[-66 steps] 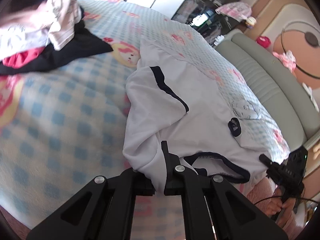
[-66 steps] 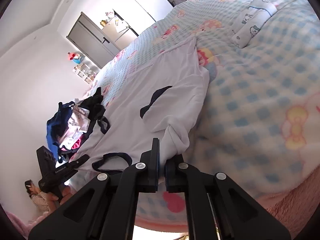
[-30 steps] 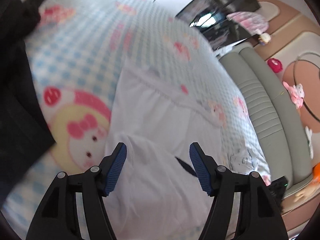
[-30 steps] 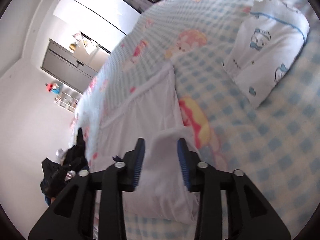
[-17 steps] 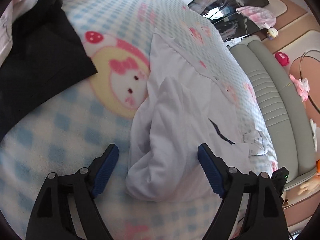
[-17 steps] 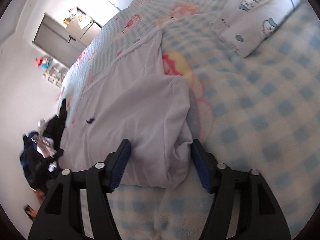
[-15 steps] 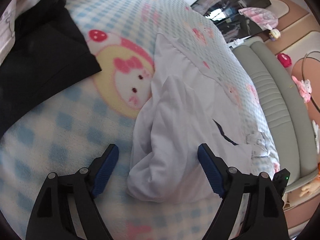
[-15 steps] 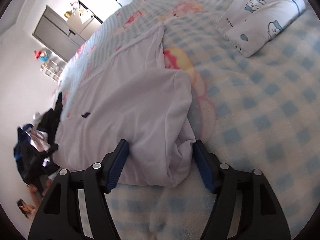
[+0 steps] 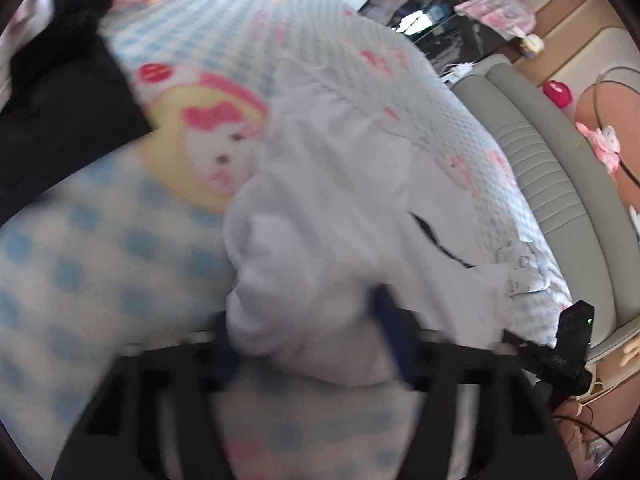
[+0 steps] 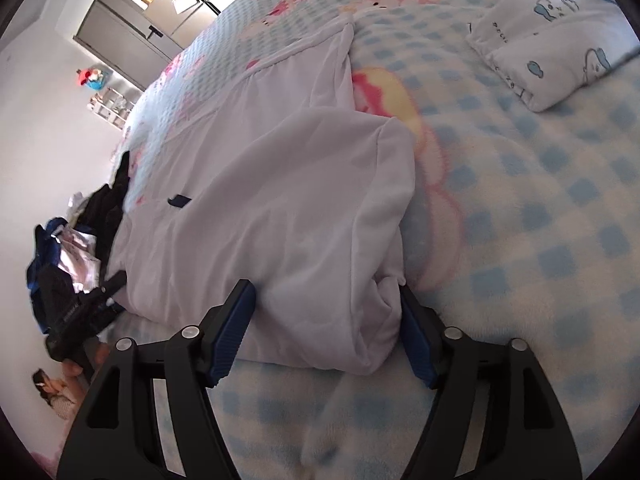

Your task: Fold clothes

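A white shirt (image 9: pixel 320 220) with dark trim lies folded over on the checked blanket (image 9: pixel 100 240). In the blurred left wrist view my left gripper (image 9: pixel 308 340) is open, its blue pads on either side of the shirt's near left bulge. In the right wrist view the same shirt (image 10: pixel 280 200) shows a smooth folded layer. My right gripper (image 10: pixel 326 328) is open, its fingers (image 10: pixel 236 320) straddling the near right corner of the fold. Cloth fills the gap between both pairs of pads. The left gripper's body (image 10: pixel 80 308) shows at the shirt's far edge.
Black clothing (image 9: pixel 60 80) lies to the left, part of a mixed pile (image 10: pixel 72 240). A folded white printed garment (image 10: pixel 552 40) rests on the blanket (image 10: pixel 540 220) to the right. A grey padded headboard (image 9: pixel 540 160) borders the bed; a cabinet (image 10: pixel 132 40) stands beyond.
Both grippers let go of the shirt after carrying its near part forward. Since half a second ago each has pushed in so the folded edge sits between its open pads.
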### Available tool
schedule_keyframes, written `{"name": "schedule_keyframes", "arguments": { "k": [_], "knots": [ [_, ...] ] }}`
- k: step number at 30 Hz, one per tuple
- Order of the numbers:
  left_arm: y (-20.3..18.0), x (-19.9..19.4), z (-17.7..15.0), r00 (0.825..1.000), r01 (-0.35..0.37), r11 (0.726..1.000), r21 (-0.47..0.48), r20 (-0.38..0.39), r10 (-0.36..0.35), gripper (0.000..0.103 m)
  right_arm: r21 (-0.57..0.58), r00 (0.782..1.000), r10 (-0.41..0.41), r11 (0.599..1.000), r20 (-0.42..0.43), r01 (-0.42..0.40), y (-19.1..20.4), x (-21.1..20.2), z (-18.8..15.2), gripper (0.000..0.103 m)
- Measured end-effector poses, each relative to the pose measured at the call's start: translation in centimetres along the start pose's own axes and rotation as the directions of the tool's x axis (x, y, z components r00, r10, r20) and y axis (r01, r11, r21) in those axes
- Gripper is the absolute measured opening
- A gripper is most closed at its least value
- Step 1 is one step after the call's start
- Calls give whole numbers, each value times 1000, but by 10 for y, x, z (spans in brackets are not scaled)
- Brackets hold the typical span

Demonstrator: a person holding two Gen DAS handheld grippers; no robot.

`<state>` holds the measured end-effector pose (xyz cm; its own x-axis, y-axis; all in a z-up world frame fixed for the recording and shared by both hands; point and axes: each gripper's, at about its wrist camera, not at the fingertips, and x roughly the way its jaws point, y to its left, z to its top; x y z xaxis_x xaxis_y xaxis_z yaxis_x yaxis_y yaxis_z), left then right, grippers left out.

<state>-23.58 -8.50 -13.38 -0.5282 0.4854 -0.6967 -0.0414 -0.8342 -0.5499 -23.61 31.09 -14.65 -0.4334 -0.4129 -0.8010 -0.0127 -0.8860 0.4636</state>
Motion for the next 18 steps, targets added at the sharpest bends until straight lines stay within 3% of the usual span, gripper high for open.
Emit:
{"name": "schedule_keyframes", "arguments": {
  "k": [1, 4, 6, 7, 8, 10, 12, 14, 18],
  "knots": [
    [-4, -1, 1, 1000, -3, 1000, 3, 18, 3, 42, 3, 999, -24, 1000, 25, 24, 2, -5, -1, 22],
    [-7, -4, 5, 999, 5, 1000, 3, 52, -5, 40, -17, 995, -13, 1000, 101, 15, 10, -20, -9, 22],
    [-1, 5, 8, 1000, 13, 1000, -27, 16, -13, 59, -41, 998, -10, 999, 63, 13, 12, -11, -11, 33],
    [5, 13, 8, 999, 33, 998, -57, -25, -35, 62, -29, 999, -13, 999, 34, 14, 10, -2, -11, 44],
    [10, 19, 8, 997, 47, 996, -80, -57, -52, 62, -10, 1000, -7, 1000, 15, 7, 7, 5, -10, 48],
    [10, 17, 6, 998, 46, 997, -64, -50, -49, 54, 51, 999, 39, 998, 16, -40, -2, 12, -8, 49],
    [7, 13, 4, 998, 50, 997, -51, -37, -52, 39, 52, 998, 50, 997, 23, -51, 0, 10, -8, 41],
    [4, 5, 1, 998, 60, 997, -54, -23, -61, 33, 20, 998, 47, 999, 32, -48, 6, 4, -10, 21],
    [-9, -17, -2, 998, 60, 998, -29, 13, -59, 31, -12, 995, 47, 999, 94, -46, 20, -24, -18, 16]
  ]
}}
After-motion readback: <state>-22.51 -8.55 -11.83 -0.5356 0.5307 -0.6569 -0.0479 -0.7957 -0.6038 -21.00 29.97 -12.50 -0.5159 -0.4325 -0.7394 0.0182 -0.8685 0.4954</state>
